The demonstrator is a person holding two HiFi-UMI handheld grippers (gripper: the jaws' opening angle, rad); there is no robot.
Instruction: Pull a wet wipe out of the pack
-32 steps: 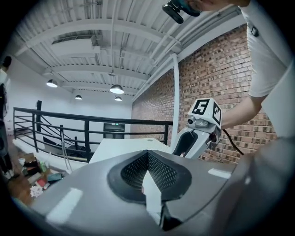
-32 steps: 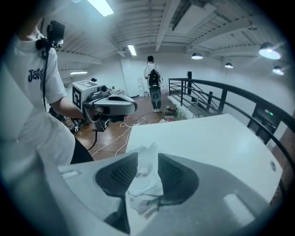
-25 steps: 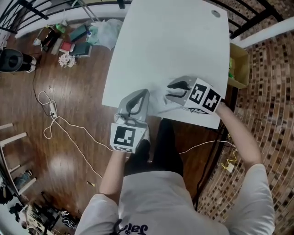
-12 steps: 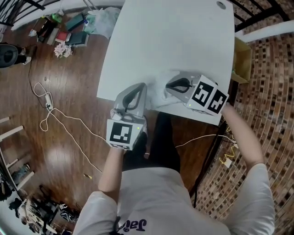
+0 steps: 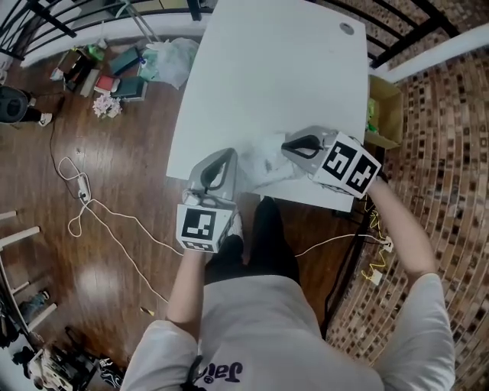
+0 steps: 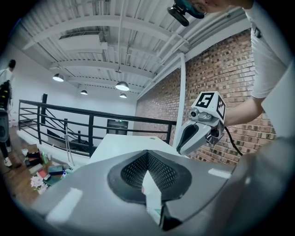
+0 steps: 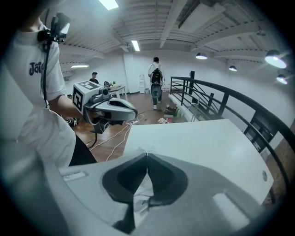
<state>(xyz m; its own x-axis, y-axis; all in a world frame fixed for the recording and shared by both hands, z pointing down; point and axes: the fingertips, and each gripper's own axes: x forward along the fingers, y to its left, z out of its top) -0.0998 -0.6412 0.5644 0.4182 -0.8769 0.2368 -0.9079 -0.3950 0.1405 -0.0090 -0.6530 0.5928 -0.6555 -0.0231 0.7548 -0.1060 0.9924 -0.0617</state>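
the pack (image 5: pixel 258 180) lies at the near edge of the white table (image 5: pixel 267 69), roughly midway between its near corners. our left gripper (image 5: pixel 224 155) has its jaws closed on the pack's edge. our right gripper (image 5: pixel 290 145) is pinched tight on the wet wipe (image 5: pixel 267 153), which runs from the pack up to its jaws. we judge the wipe light, limp, damp and easy to tear, so a bunched fold is a safer hold than a thin corner. the pack looks soft and would lift unless held. the tabletop is smooth, with wooden floor (image 5: pixel 114 252), a black railing (image 5: pixel 46 23) and brick (image 5: pixel 443 114) around it.
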